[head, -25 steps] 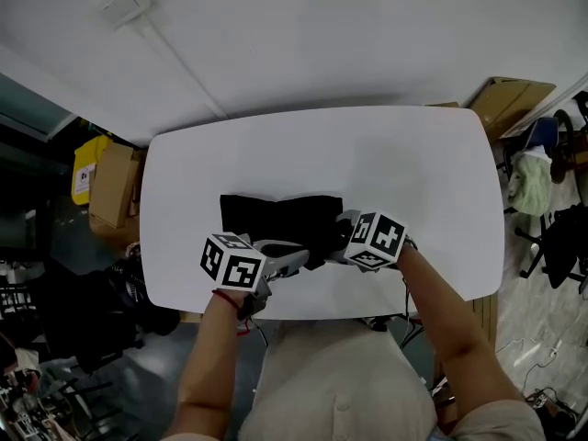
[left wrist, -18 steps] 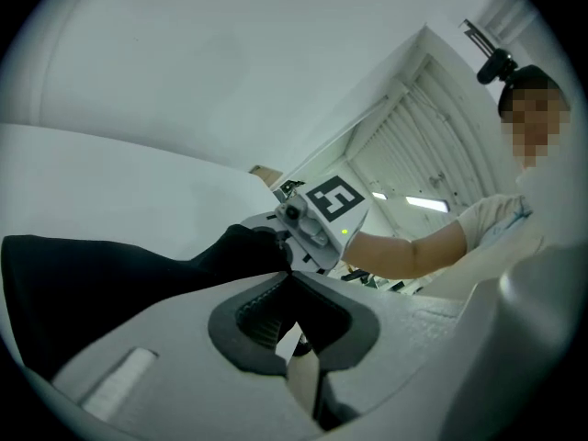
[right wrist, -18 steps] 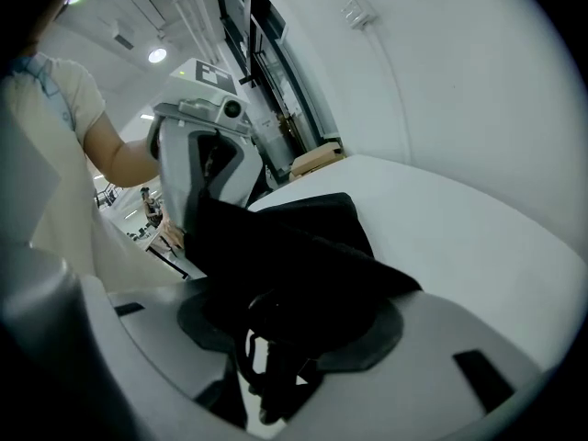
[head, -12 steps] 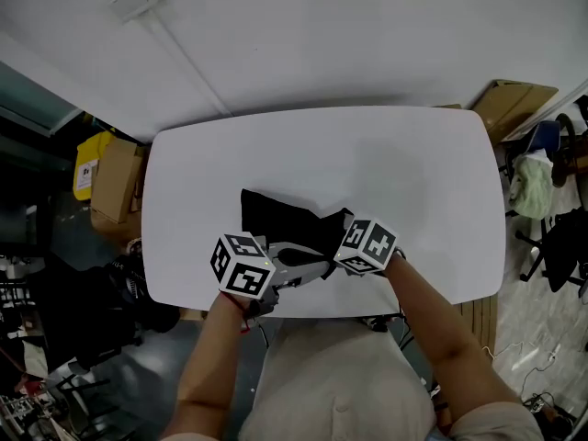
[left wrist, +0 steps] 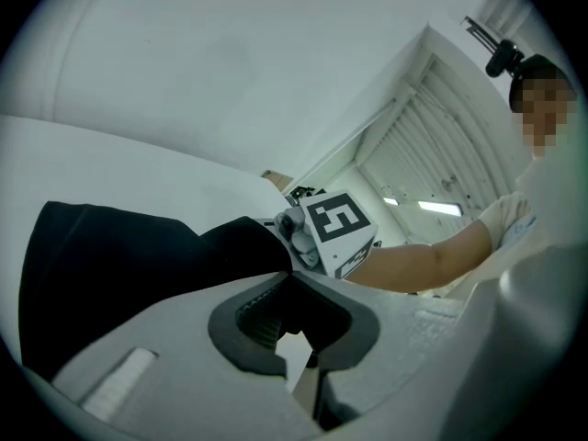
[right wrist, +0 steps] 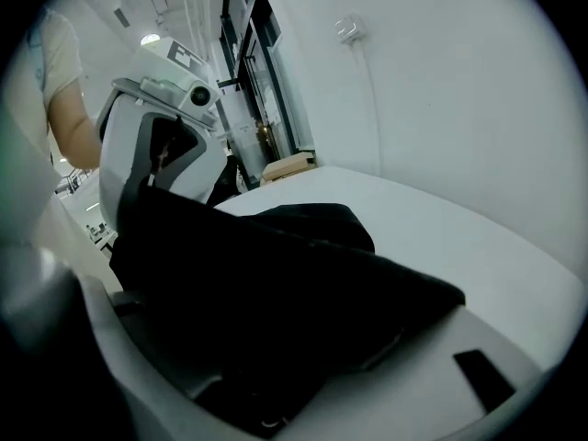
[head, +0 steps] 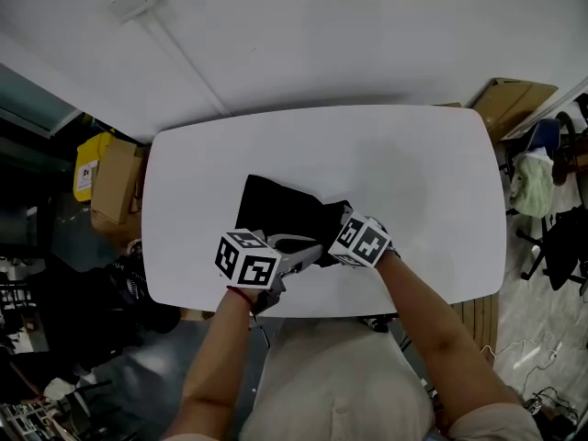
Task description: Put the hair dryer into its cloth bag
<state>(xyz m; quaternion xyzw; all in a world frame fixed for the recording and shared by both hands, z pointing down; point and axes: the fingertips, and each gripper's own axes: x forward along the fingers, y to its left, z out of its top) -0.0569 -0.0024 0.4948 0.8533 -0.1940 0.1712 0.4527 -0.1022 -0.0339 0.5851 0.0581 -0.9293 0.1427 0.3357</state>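
Cloth bag (head: pixel 276 211): hem pinched by left gripper (left wrist: pixel 291 277), right gripper (head: pixel 335 226) clamping presumed hair dryer (right wrist: pixel 276 320); thin hem may slip, collapsing the mouth and blocking entry.

The cloth bag (head: pixel 280 211) is plain black on a plain white table (head: pixel 413 182). The left gripper (head: pixel 312 254) and right gripper (head: pixel 337 228) are pale grey, each carrying black-and-white square markers.
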